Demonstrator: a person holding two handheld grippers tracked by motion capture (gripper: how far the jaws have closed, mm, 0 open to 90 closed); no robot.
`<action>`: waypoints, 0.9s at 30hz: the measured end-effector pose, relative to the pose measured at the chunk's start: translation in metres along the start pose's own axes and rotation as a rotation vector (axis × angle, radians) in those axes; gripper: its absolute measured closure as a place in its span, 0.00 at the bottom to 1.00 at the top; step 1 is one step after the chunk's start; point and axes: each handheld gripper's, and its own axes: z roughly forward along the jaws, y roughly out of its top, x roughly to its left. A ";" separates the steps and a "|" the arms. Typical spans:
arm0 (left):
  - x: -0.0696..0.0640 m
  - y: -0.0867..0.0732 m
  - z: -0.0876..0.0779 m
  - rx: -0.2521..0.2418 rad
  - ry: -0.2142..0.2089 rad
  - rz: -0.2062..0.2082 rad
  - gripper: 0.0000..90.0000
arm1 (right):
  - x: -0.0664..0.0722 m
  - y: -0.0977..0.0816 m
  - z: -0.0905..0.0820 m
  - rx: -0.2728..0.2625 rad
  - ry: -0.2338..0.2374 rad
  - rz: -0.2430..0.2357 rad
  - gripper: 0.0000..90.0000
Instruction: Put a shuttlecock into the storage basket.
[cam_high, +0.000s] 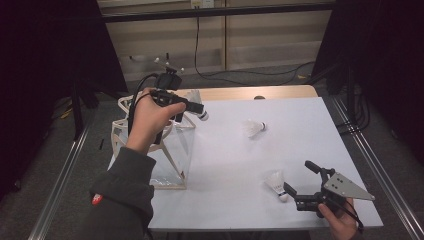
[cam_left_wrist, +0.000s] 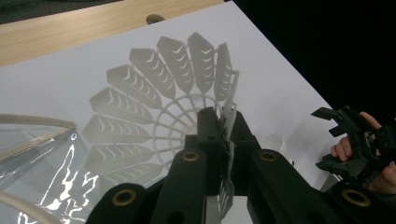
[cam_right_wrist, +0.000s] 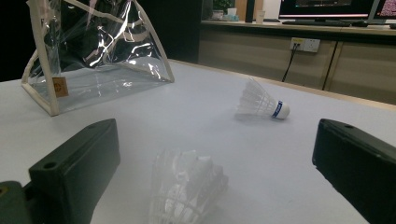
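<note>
Above the clear bag (cam_high: 170, 150), the left claw (cam_high: 200, 111) pinches a shuttlecock (cam_left_wrist: 163, 102), seemingly by its skirt.

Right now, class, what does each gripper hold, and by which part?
The left gripper is shut on the skirt edge of a white plastic shuttlecock. The right gripper holds nothing; its open fingers flank another white shuttlecock.

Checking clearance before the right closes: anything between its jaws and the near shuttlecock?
Nothing. In the right gripper view the near shuttlecock lies on bare table between the open jaws of the right gripper, touching neither.
</note>
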 end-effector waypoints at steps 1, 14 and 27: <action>0.000 0.000 0.000 0.000 0.000 -0.001 0.97 | 0.000 0.000 0.000 0.000 0.001 -0.001 0.01; 0.003 0.004 -0.005 -0.010 0.013 -0.009 0.97 | 0.000 0.000 0.000 -0.002 0.003 -0.001 0.01; 0.009 0.005 -0.010 -0.017 0.028 -0.023 0.97 | 0.000 0.000 0.000 0.000 0.004 0.002 0.01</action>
